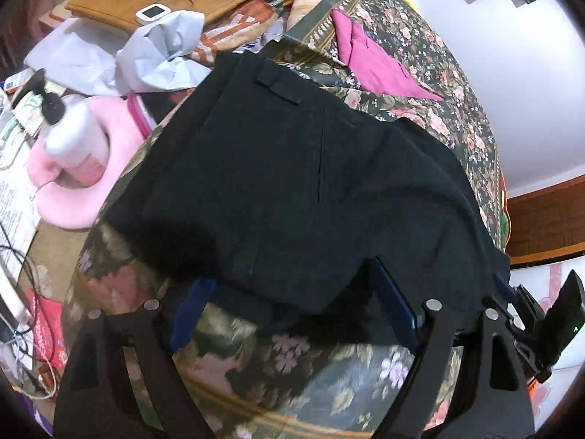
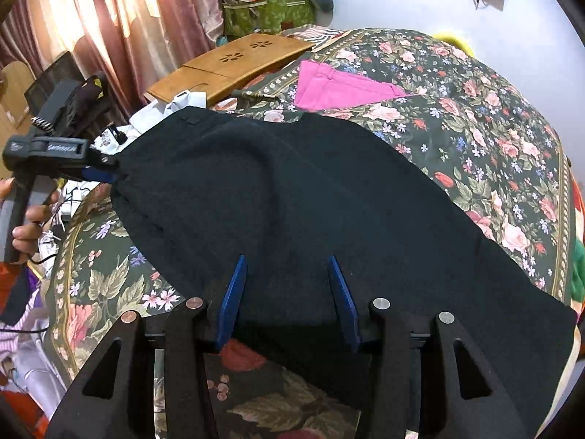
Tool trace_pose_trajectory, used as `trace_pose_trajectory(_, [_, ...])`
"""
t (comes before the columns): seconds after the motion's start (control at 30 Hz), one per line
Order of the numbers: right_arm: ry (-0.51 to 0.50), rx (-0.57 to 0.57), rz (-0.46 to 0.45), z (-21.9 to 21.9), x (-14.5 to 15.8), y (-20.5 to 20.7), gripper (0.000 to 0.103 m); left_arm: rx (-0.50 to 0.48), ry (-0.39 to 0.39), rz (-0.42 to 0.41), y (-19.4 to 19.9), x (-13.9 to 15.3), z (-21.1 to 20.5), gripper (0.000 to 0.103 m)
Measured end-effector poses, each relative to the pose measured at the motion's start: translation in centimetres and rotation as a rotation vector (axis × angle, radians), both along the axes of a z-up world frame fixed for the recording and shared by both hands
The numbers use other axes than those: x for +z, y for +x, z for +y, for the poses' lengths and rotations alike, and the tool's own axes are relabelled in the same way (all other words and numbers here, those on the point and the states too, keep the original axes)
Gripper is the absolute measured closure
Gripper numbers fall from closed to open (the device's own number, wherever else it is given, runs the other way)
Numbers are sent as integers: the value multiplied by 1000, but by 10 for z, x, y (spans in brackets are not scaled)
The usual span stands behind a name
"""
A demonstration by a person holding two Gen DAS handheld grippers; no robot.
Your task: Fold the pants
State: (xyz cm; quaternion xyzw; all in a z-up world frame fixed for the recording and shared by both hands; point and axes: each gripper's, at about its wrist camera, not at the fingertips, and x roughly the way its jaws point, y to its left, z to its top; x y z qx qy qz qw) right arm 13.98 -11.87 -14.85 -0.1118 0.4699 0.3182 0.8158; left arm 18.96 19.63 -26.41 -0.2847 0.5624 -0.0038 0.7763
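Black pants (image 1: 292, 168) lie spread flat on the floral bedspread (image 1: 285, 366), waistband toward the far side. My left gripper (image 1: 292, 292) hovers at their near edge, its blue fingers (image 1: 192, 292) wide apart and pressing on nothing. In the right wrist view the pants (image 2: 329, 212) run across the bed (image 2: 493, 128). My right gripper (image 2: 289, 292) stands over the near edge, fingers (image 2: 234, 289) apart with cloth below them and no grip. The left gripper (image 2: 102, 175) shows at the pants' left corner, held by a hand (image 2: 29, 226). The right gripper (image 1: 508, 289) shows at the pants' right corner.
A folded pink garment (image 2: 340, 87) lies beyond the pants. A wooden lap tray (image 2: 234, 62) and crumpled white cloth (image 1: 161, 51) sit at the far left. A pink neck pillow (image 1: 80, 168), a white pump bottle (image 1: 69, 128) and cables crowd the left side. Curtains (image 2: 109, 29) hang behind.
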Motion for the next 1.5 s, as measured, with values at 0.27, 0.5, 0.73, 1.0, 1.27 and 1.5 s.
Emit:
trace_pose_trajectory(0.27, [42, 25, -4, 12, 20, -3, 59, -16, 264, -39, 1, 8, -13, 90])
trace_pose_trajectory(0.5, [121, 34, 2, 37, 35, 14, 58, -37, 450, -156, -18, 43, -15, 90])
trace_pose_trajectory(0.73, [121, -39, 143, 58, 0, 40, 58, -48, 431, -48, -20, -3, -7, 82])
trace_pose_trajectory(1.0, [72, -11, 127, 47, -2, 24, 43, -30, 547, -50, -35, 4, -9, 35])
trace_pose_trajectory(1.27, [90, -223, 115, -11, -13, 63, 37, -27, 559, -89, -50, 34, -12, 25])
trace_pose_trajectory(1.5, [72, -346, 172, -81, -29, 56, 29, -94, 559, -158, -33, 56, -50, 18])
